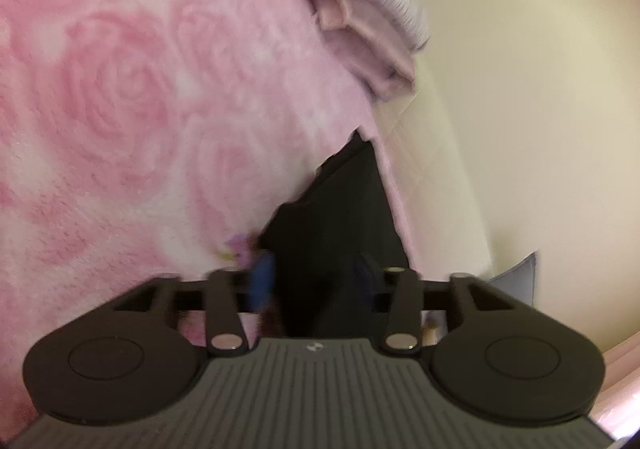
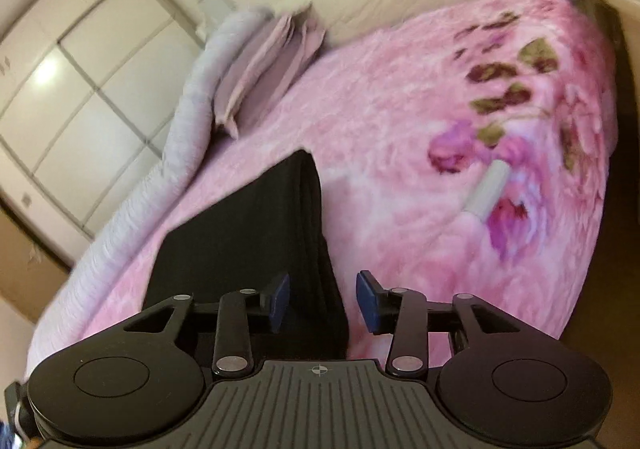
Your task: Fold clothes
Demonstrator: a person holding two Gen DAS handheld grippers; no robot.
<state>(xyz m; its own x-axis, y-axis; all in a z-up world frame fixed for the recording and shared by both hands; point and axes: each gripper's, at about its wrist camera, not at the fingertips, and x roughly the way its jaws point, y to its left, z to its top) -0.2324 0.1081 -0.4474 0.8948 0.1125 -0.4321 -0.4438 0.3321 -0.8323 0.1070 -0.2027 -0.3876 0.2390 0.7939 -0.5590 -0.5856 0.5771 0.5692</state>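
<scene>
Between the blue pads of the right gripper (image 2: 323, 301), whose jaws stand apart, lies the thick folded edge of a black garment (image 2: 256, 233); neither pad (image 2: 280, 299) is seen pressing it. From there the dark cloth, folded into a flat stack with layered edges, runs toward 11 o'clock across a fluffy pink blanket (image 2: 384, 129) printed with purple roses and green leaves. At 2 o'clock from those jaws a pale grey cylinder-shaped object (image 2: 488, 189) lies on the flower print, well apart from the garment. At 11 o'clock a folded lilac cloth (image 2: 264, 73) rests against a rolled grey quilt (image 2: 188, 121), with white wardrobe doors (image 2: 80, 69) beyond. Over on the left gripper (image 1: 312, 281) the view is blurred; its blue pads (image 1: 262, 281) stand apart on either side of the black garment (image 1: 340, 217), which rises in a dark wedge toward 12 o'clock, and whether they touch it cannot be told. Pink rose-patterned plush (image 1: 140, 109) fills the side from 9 to 11 o'clock, and folded lilac bedding (image 1: 368, 45) lies at 1 o'clock.
</scene>
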